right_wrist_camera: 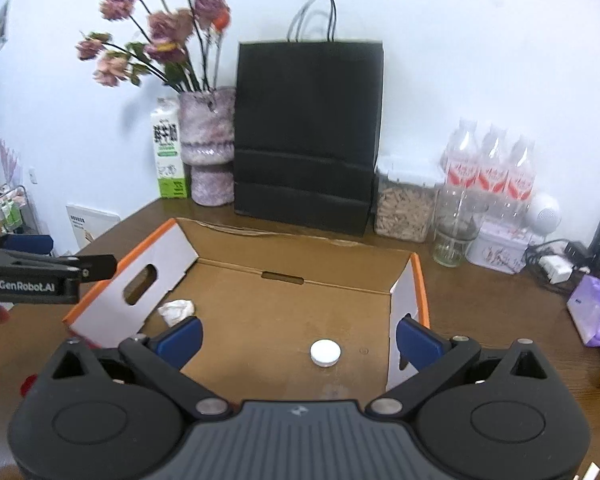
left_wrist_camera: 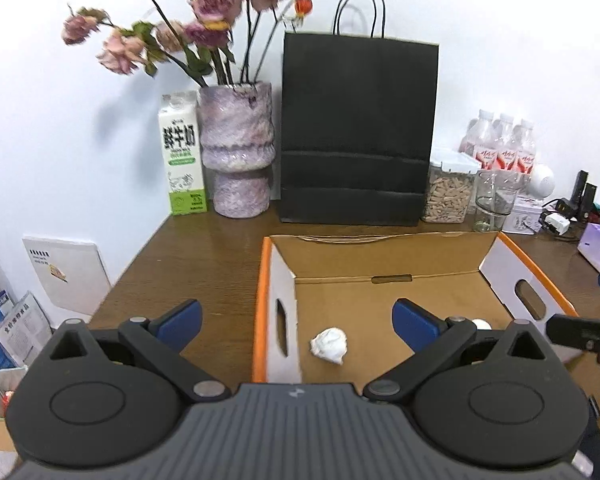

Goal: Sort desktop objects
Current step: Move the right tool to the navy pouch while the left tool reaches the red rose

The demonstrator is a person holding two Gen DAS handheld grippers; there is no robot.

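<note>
An open cardboard box [left_wrist_camera: 380,292] with an orange rim stands on the brown desk; in the right wrist view the cardboard box [right_wrist_camera: 260,252] fills the middle. On its floor lie a crumpled white paper ball [left_wrist_camera: 329,345] and a white round cap [right_wrist_camera: 325,353]. The paper ball [right_wrist_camera: 176,310] shows near the box's left wall in the right wrist view; the cap [left_wrist_camera: 482,324] peeks out behind a finger in the left one. My left gripper [left_wrist_camera: 298,322] hangs open above the box's left wall, holding nothing. My right gripper [right_wrist_camera: 298,338] hangs open over the cap, also without a load.
Along the wall stand a milk carton [left_wrist_camera: 182,156], a purple vase with dried roses [left_wrist_camera: 238,148], a black paper bag [left_wrist_camera: 358,128], a jar of seeds [left_wrist_camera: 448,190], a glass [left_wrist_camera: 494,202] and several bottles [left_wrist_camera: 500,146]. Cables and a purple tissue pack [right_wrist_camera: 596,312] lie at the right.
</note>
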